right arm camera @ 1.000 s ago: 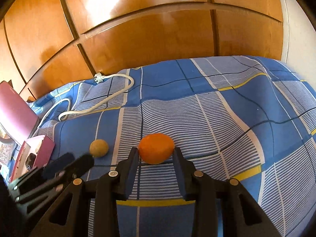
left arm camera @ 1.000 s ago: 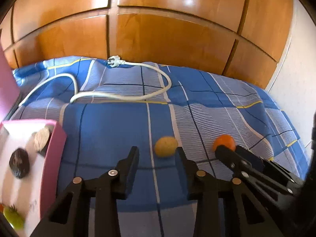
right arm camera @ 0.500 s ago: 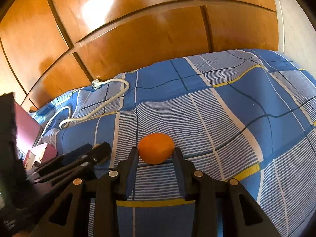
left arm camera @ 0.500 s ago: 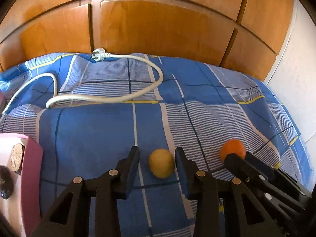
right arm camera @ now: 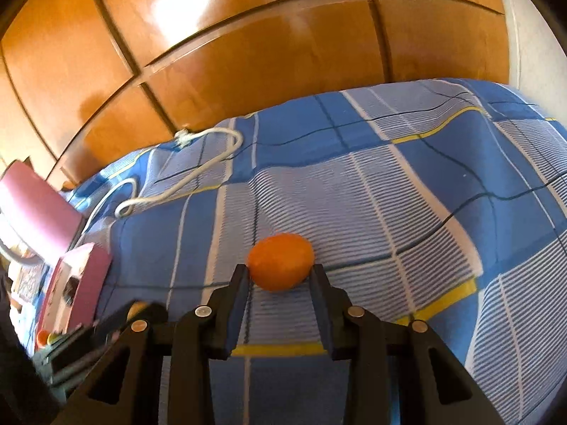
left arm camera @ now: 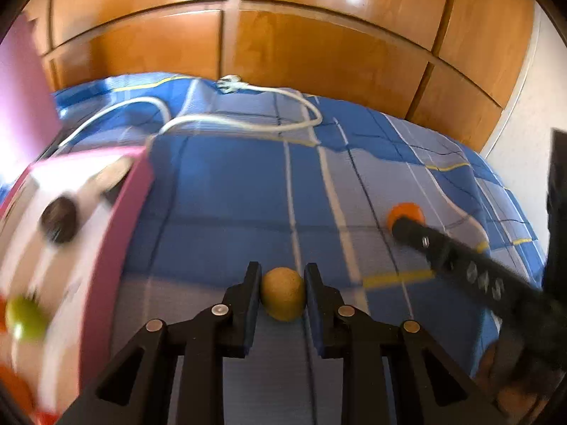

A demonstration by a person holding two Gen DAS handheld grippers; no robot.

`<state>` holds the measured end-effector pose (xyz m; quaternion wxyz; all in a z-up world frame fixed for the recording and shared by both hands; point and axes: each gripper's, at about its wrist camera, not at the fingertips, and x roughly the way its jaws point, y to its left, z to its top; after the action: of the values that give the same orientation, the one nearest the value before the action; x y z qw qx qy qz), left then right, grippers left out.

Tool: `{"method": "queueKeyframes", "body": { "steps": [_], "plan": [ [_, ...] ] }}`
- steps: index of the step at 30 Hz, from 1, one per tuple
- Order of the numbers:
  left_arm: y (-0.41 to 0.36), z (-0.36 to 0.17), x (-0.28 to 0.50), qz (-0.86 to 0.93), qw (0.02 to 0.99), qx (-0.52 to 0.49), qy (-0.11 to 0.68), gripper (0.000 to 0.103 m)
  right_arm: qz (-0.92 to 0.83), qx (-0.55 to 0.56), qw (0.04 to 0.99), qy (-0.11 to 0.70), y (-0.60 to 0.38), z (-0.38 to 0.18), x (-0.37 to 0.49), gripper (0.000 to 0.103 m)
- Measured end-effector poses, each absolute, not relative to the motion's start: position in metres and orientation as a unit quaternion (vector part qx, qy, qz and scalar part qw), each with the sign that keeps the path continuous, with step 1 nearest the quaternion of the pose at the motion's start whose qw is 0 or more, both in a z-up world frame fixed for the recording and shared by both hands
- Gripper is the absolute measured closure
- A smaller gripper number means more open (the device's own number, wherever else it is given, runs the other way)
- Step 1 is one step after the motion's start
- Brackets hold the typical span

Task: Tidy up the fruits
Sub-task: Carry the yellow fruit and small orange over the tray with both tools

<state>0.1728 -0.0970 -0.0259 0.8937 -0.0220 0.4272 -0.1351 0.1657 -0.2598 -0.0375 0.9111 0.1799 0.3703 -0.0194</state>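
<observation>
Your left gripper (left arm camera: 282, 292) has just closed its jaws on the yellow-brown fruit (left arm camera: 282, 298) on the bed (left arm camera: 226, 191), with the pink box (left arm camera: 117, 237) at ten o'clock, while your right gripper (right arm camera: 280, 279) holds the orange (right arm camera: 280, 261), so both seem ready for lifting.

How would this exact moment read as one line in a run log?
left gripper: shut on yellow fruit | right gripper: shut on orange | pink box: open
</observation>
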Motion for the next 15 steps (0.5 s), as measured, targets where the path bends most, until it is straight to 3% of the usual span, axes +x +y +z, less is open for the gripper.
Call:
{"method": "queueKeyframes", "body": {
  "steps": [15],
  "plan": [
    [-0.062, -0.034, 0.076, -0.101, 0.916, -0.026, 0.388, 0.078, 0.047, 0.158, 0.896, 0.414, -0.205, -0.037, 0.098, 0.069]
  ]
}}
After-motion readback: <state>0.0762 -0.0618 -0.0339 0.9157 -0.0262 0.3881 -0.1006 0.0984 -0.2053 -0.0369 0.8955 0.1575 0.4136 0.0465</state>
